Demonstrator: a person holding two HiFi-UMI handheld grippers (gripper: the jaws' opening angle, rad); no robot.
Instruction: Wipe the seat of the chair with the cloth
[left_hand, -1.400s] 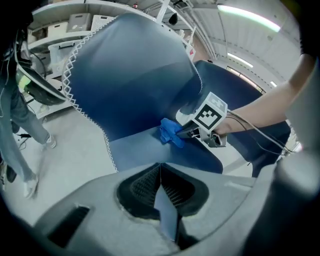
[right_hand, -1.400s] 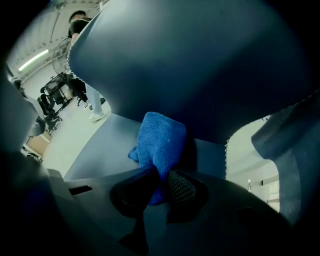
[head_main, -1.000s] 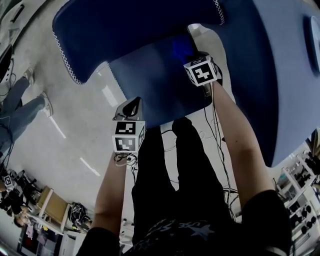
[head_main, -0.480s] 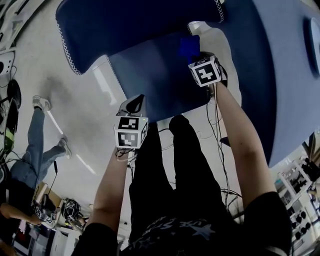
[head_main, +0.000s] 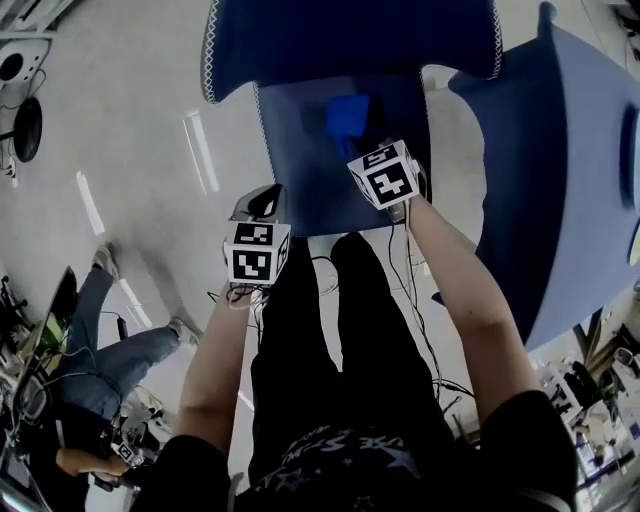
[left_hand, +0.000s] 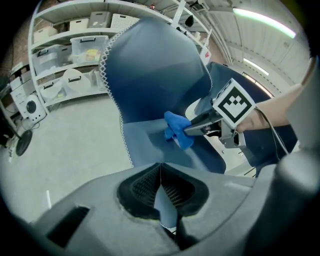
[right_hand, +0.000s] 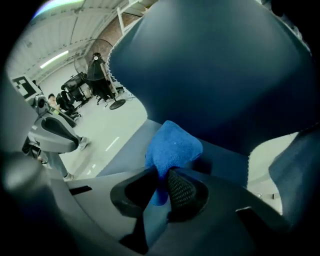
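Note:
A dark blue chair stands before me; its seat (head_main: 310, 150) (left_hand: 150, 147) (right_hand: 127, 152) is flat under a tall backrest (head_main: 350, 40) (left_hand: 155, 70). A bright blue cloth (head_main: 345, 115) (left_hand: 177, 130) (right_hand: 172, 147) rests on the seat's middle, pinched in my right gripper (head_main: 375, 145) (left_hand: 192, 129) (right_hand: 162, 187), which is shut on it. My left gripper (head_main: 268, 205) (left_hand: 161, 192) hovers at the seat's front left edge, shut with nothing between its jaws.
A second blue chair (head_main: 560, 170) stands close at the right. Pale floor (head_main: 130, 170) surrounds the seat. A person in jeans (head_main: 110, 360) stands at the lower left. Shelves with boxes (left_hand: 65, 50) line the far wall. Cables hang from my arms.
The head view has swung, so the chair now sits squarely ahead. My right gripper has moved the cloth toward the seat's middle. The bystander has shifted lower left.

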